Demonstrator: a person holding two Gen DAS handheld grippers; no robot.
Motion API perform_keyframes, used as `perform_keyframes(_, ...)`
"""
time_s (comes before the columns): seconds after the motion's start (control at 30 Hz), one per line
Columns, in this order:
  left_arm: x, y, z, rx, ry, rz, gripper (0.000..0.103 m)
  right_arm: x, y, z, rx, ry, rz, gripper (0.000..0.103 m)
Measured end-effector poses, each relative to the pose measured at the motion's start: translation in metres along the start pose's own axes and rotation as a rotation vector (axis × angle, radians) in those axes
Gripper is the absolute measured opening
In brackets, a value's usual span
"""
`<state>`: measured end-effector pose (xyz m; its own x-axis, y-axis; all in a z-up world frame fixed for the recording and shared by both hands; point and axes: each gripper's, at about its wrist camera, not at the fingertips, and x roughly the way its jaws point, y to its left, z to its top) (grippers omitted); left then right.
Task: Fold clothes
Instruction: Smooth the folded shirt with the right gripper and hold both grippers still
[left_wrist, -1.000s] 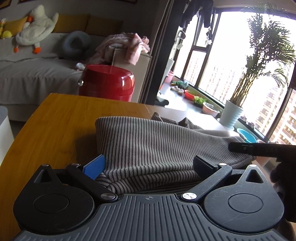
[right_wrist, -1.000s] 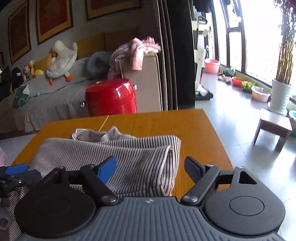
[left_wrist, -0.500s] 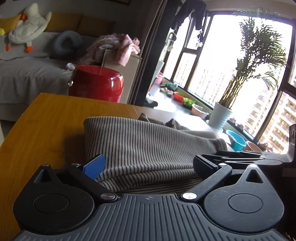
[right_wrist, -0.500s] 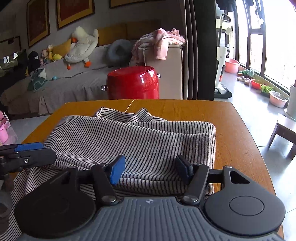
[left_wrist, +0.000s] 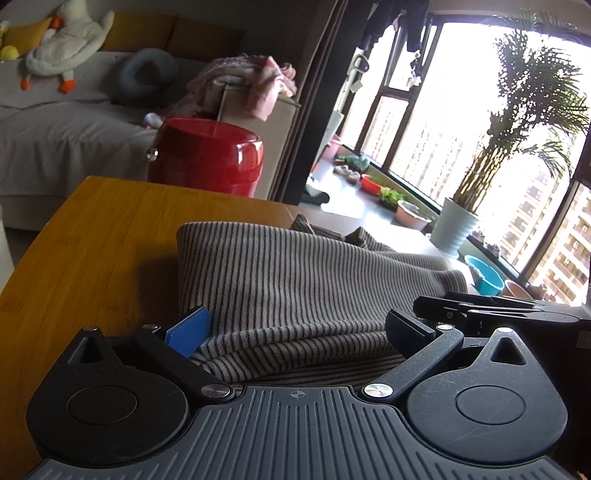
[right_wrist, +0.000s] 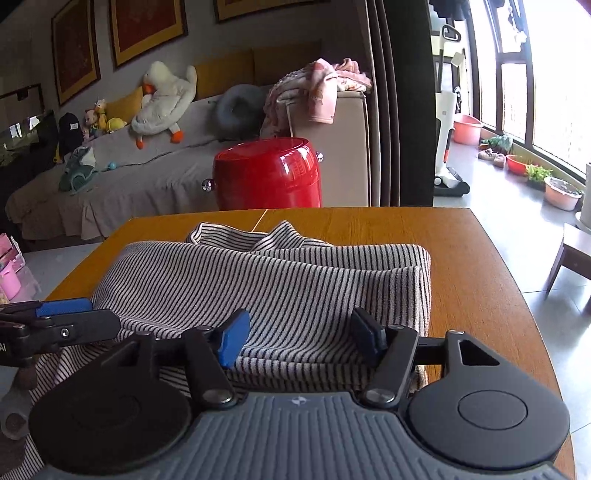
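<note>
A striped grey-and-black knit garment (left_wrist: 295, 280) lies folded over on the wooden table (left_wrist: 103, 236); it also shows in the right wrist view (right_wrist: 295, 280). My left gripper (left_wrist: 295, 328) is open, its jaws astride the garment's near left folded edge. My right gripper (right_wrist: 301, 338) is open, its jaws astride the near right part of the garment. The left gripper's blue-padded fingers (right_wrist: 62, 308) show at the left of the right wrist view. The right gripper's black fingers (left_wrist: 480, 306) show at the right of the left wrist view.
A red round stool (right_wrist: 267, 175) stands behind the table's far edge. A grey sofa (right_wrist: 129, 177) with a plush duck (right_wrist: 162, 96) is beyond. A potted palm (left_wrist: 456, 229) and basins stand by the window. A small stool (right_wrist: 572, 254) is right of the table.
Both grippers have shifted in over the garment's near edge. The right gripper's jaws have narrowed somewhat but stay open. The garment lies much as before.
</note>
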<state>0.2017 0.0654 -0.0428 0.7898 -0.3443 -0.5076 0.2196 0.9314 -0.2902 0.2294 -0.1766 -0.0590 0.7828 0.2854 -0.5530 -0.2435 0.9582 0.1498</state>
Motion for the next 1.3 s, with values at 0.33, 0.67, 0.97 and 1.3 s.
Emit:
perform_keyframes(0.33, 0.000, -0.004, 0.000, 0.020, 0.002, 0.025, 0.103, -0.014, -0.007, -0.005, -0.005, -0.014, -0.016, 0.062)
perform_keyframes(0.67, -0.002, -0.004, -0.001, 0.019, 0.003, 0.032, 0.103, -0.012, -0.011, -0.005, 0.016, -0.014, -0.008, 0.062)
perform_keyframes(0.97, -0.004, -0.003, -0.002, 0.017, 0.009, 0.036, 0.103, -0.013, -0.009, -0.006, 0.010, -0.009, -0.016, 0.062)
perform_keyframes(1.3, -0.005, -0.003, -0.003, 0.011, 0.010, 0.039, 0.103, -0.015, -0.013, -0.007, 0.026, -0.021, -0.013, 0.062)
